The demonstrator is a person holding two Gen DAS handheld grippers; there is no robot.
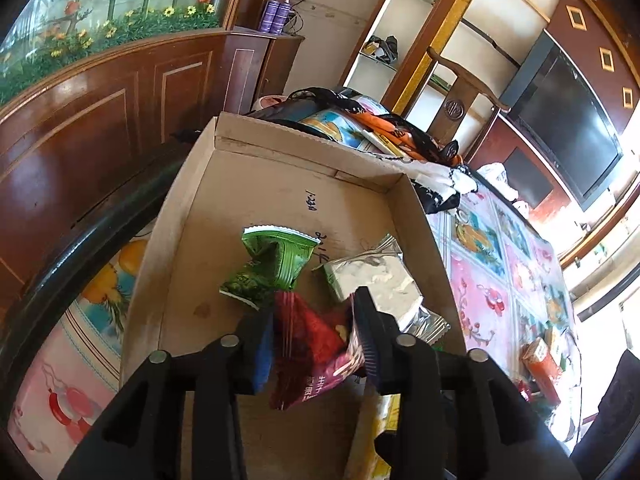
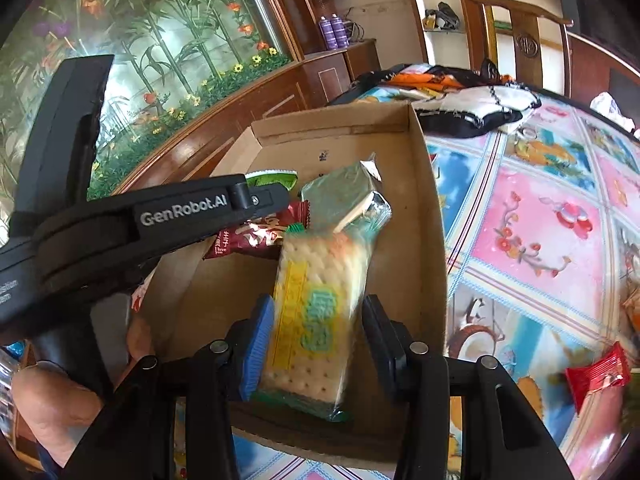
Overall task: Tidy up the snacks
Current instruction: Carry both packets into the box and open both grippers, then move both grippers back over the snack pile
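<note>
- Floral oilcloth is covering the table (image 2: pixel 536 232), and a shallow cardboard box (image 1: pixel 424 216) is sitting on it beside a dark wood cabinet (image 1: pixel 100 120) with a flower mural above.
- Reaching over the box from its near end, the left gripper (image 1: pixel 316 344) is tilting slightly downward, clenching a red snack packet (image 1: pixel 308 344) between its fingers; the packet is hanging crumpled, its long axis running toward the camera.
- Beyond it, a green packet (image 1: pixel 272 264) and a silver foil packet (image 1: pixel 376 280) are lying on the box floor.
- Coming in alongside, the right gripper (image 2: pixel 316 344) is grasping a cracker packet (image 2: pixel 316 312) over the box, its long axis pointing away along the fingers, far end leaning slightly right.
</note>
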